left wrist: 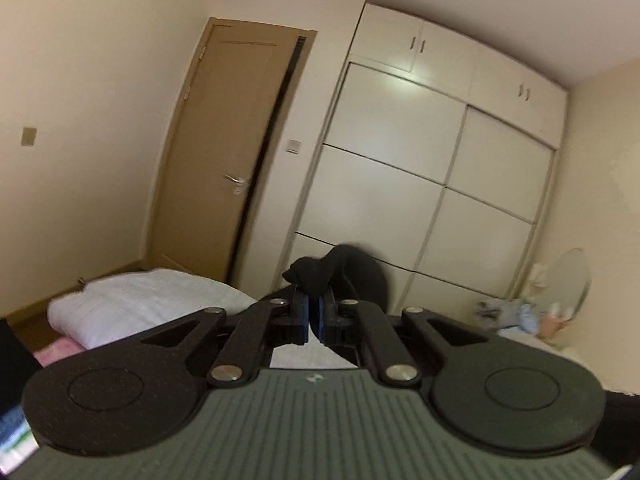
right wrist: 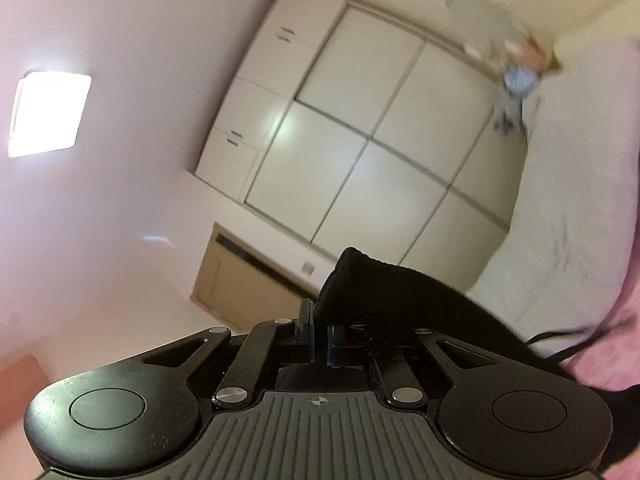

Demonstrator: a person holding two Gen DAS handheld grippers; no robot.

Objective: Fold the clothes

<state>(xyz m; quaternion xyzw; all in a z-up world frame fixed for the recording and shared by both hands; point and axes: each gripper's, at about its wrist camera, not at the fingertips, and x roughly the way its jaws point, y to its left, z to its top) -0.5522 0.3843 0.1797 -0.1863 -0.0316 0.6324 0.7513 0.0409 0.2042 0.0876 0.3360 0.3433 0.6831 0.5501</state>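
Both grippers, left and right, pinch the black garment. Looks soft and floppy, so I'd grip edges or corners.

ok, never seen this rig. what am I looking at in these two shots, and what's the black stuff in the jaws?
No robot arm here: a person carries a two-finger gripper in each hand, each with a fisheye camera looking along its fingers. One shot is from the left gripper, the other from the right gripper; that view is rolled, so the room looks tilted. Both are shut on a black garment, seen bunched at each tip and raised in front of a white wardrobe. Below lies a bed with white bedding, beside a brown door. The garment's type is not clear.
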